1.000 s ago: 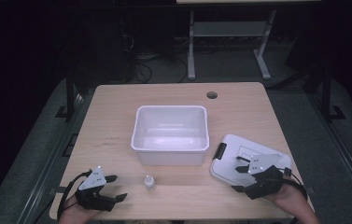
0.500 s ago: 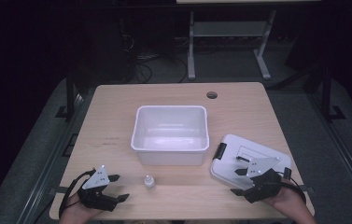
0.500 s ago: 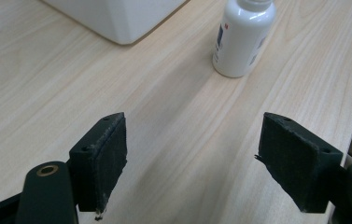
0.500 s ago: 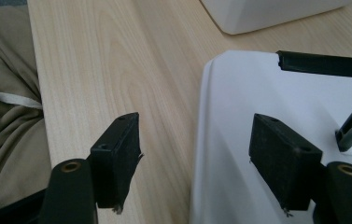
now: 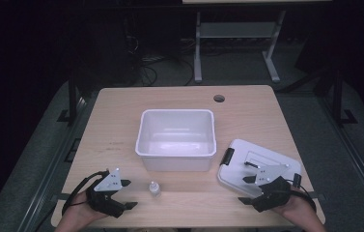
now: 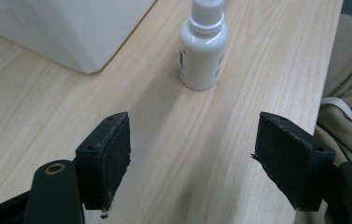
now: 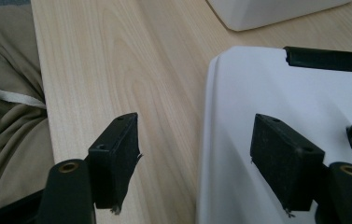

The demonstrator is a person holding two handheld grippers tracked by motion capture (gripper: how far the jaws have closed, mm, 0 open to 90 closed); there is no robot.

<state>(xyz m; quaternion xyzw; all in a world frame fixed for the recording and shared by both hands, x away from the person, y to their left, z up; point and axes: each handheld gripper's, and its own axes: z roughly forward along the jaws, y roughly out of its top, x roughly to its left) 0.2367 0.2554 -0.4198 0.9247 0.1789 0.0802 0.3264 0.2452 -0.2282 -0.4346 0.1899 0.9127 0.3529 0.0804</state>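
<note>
Fingers: your left gripper (image 6: 192, 163) spread but just been narrowing, nothing between, aimed at small bottle (image 6: 203, 44) upright on surface (image 5: 121, 125) near tub (image 5: 177, 140); grab pending. Right gripper (image 7: 194, 163) spread, straddling lid (image 7: 276, 93) edge.

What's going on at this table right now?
A person holds a gripper in each hand at the near edge of a wooden table. The left gripper faces a small white bottle that stands upright just ahead, untouched; its jaws have just been closing a little with nothing between them. The right gripper is open astride the edge of a white lid that lies flat beside an empty white bin.
</note>
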